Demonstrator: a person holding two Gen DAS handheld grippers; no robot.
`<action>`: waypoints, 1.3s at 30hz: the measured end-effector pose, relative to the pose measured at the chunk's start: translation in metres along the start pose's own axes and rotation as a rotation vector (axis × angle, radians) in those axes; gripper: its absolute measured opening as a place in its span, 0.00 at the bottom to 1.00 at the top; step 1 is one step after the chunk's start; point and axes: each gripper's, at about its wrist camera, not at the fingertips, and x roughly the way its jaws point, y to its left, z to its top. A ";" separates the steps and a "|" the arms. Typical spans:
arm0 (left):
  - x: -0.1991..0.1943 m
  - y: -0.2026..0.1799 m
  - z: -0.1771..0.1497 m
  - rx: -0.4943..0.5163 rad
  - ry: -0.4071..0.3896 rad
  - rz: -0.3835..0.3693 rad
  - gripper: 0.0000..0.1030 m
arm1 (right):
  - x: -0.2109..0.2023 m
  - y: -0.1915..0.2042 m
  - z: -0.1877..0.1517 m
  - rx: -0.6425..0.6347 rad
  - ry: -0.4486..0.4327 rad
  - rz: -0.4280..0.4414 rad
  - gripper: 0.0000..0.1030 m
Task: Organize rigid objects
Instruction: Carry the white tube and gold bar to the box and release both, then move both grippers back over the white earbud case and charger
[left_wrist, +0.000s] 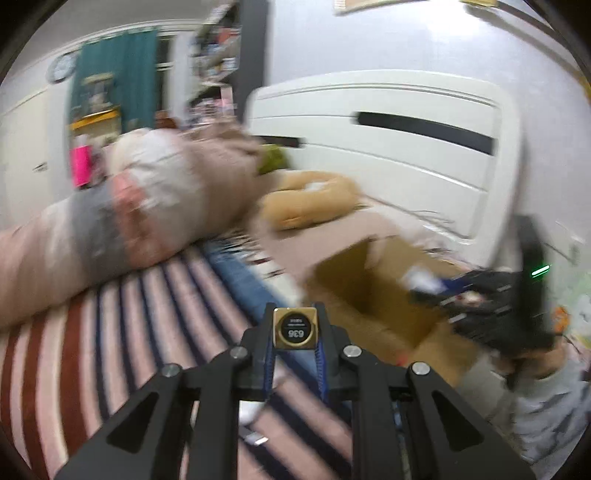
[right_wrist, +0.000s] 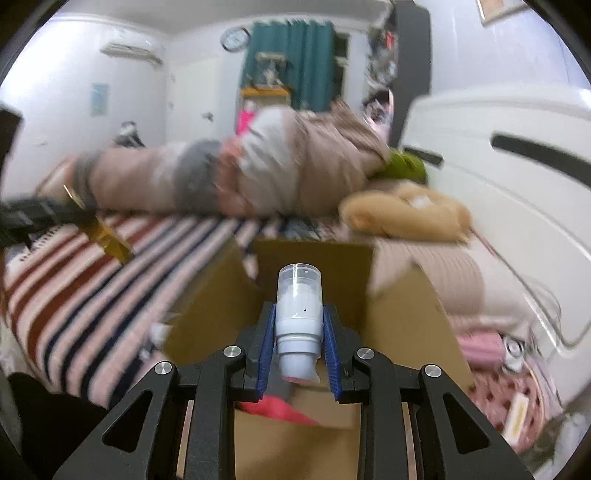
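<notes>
My left gripper (left_wrist: 294, 314) is shut on a small gold square box (left_wrist: 294, 328) with a round black label, held above the striped bedspread, left of an open cardboard box (left_wrist: 384, 295). My right gripper (right_wrist: 298, 314) is shut on a white pump bottle (right_wrist: 298, 314) with a clear cap, held over the same cardboard box (right_wrist: 402, 325). The right gripper shows in the left wrist view (left_wrist: 491, 306) over the box's right side. The left gripper with the gold box shows at the left in the right wrist view (right_wrist: 99, 229). Both views are motion-blurred.
The striped bedspread (left_wrist: 110, 332) covers the bed. A rolled quilt (right_wrist: 258, 173) and a tan plush toy (right_wrist: 406, 214) lie behind the box. A white headboard (left_wrist: 406, 140) stands at right. Pink items and a basket (right_wrist: 517, 398) sit right of the box.
</notes>
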 end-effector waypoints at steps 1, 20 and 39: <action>0.008 -0.012 0.007 0.020 0.008 -0.017 0.15 | 0.005 -0.007 -0.005 0.002 0.020 -0.010 0.20; 0.176 -0.109 0.043 0.155 0.346 -0.132 0.15 | 0.021 -0.039 -0.047 0.064 0.048 0.073 0.30; 0.136 -0.085 0.051 0.079 0.252 -0.126 0.46 | 0.016 -0.031 -0.042 0.046 0.064 0.035 0.35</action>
